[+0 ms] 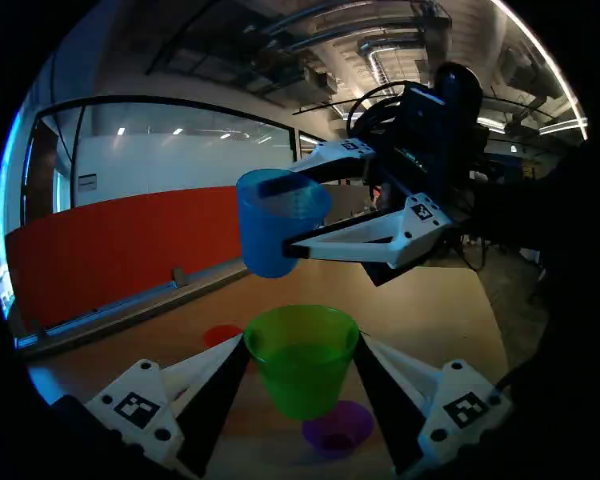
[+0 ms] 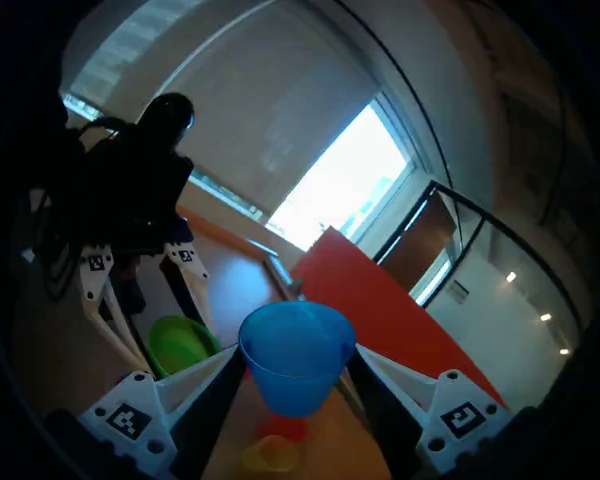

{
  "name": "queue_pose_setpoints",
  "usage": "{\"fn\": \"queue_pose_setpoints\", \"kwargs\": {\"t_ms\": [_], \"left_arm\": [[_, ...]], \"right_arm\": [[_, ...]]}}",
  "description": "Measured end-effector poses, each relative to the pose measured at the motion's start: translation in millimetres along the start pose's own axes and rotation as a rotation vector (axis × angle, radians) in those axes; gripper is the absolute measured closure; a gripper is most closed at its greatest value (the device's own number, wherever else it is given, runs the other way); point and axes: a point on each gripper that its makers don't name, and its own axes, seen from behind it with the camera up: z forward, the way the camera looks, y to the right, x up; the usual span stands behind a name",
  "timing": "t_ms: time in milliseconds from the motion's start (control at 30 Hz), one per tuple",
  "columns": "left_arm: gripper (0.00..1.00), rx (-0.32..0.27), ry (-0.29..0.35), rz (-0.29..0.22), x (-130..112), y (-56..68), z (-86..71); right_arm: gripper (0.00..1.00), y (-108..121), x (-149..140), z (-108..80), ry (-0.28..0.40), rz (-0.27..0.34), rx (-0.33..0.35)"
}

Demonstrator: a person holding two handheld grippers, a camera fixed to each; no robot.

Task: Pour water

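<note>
1. Two cups are gripped, one per gripper. In the left gripper view, a red cup [image 1: 222, 334] is seen furthest left on the wooden table [image 1: 428, 312], half hidden behind a finger.
2. Next, a blue cup [image 1: 280, 220] is held up in the air, above and beyond the green one. It's pinched on both sides by the right gripper [image 1: 278, 218], jaws only cup-wide apart, and is kept roughly upright.
3. The green cup [image 1: 304, 368] is squeezed between the left gripper [image 1: 300, 356] fingers, both pressed on its walls.
4. A purple cup [image 1: 338, 428] is sat on the table just below-right of it.
5. In the right gripper view, a yellow cup [image 2: 270, 456] is spotted on the table under the blue one. Water can't be made out.
</note>
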Motion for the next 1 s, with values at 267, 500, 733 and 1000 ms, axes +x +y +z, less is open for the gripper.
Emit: {"fn": "queue_pose_setpoints", "kwargs": {"t_ms": [267,500,733,1000], "left_arm": [[0.13,0.006,-0.003,0.0,2.5,-1.5,-1.9],[0.13,0.013,-0.002,-0.008,5.1,-3.9,-3.2],[0.13,0.03,-0.01,-0.015,3.7,-10.5,-7.1],[0.13,0.05,-0.025,-0.025,-0.3,-18.2,-12.0]], "right_arm": [[0.11,7.1,-3.3,-4.2,0.006,0.273,0.003],[0.11,3.9,-4.2,-8.0,0.008,0.394,0.018],[0.11,-0.2,-19.4,-12.1,-0.017,0.446,0.015],[0.11,-9.4,-43.8,-17.1,-0.069,0.497,0.018]]}}
